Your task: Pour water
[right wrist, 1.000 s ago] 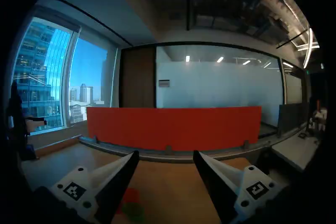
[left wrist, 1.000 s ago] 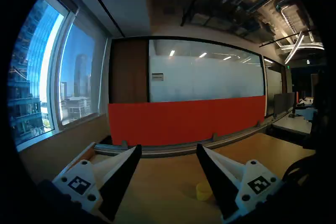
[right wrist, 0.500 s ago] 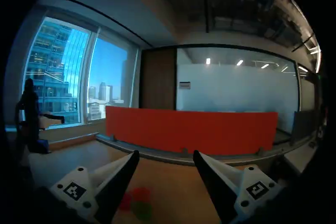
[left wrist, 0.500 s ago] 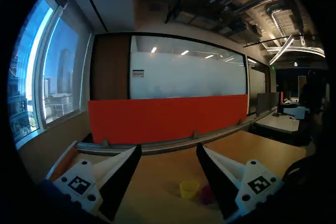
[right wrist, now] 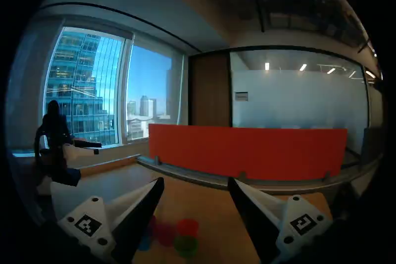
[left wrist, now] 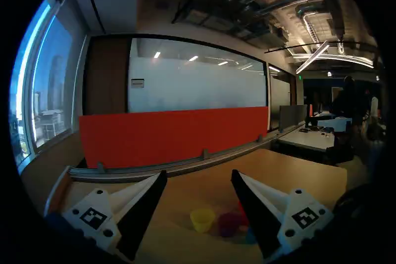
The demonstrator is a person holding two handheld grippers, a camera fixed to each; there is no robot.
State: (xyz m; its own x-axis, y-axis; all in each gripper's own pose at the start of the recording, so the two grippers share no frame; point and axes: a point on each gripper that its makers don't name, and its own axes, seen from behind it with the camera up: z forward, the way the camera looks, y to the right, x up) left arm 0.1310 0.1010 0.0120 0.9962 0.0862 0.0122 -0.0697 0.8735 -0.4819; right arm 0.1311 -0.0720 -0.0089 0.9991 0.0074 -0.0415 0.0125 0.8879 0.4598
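Left gripper (left wrist: 197,199) spread wide, empty, above the wooden bench (left wrist: 302,175). Yellow cup (left wrist: 202,219) and purple cup (left wrist: 228,224) stand just beside each other on the bench, low between its fingers. Right gripper (right wrist: 194,203) also wide, empty; red cup (right wrist: 187,226) and green cup (right wrist: 185,245) clustered on the bench below it. Orange divider (right wrist: 247,150) behind.

You have an orange divider panel (left wrist: 173,132) standing along the wooden tabletop's (left wrist: 297,175) far edge. A frosted glass wall (left wrist: 198,85) is behind it. Windows (right wrist: 84,95) show high-rise towers outside.
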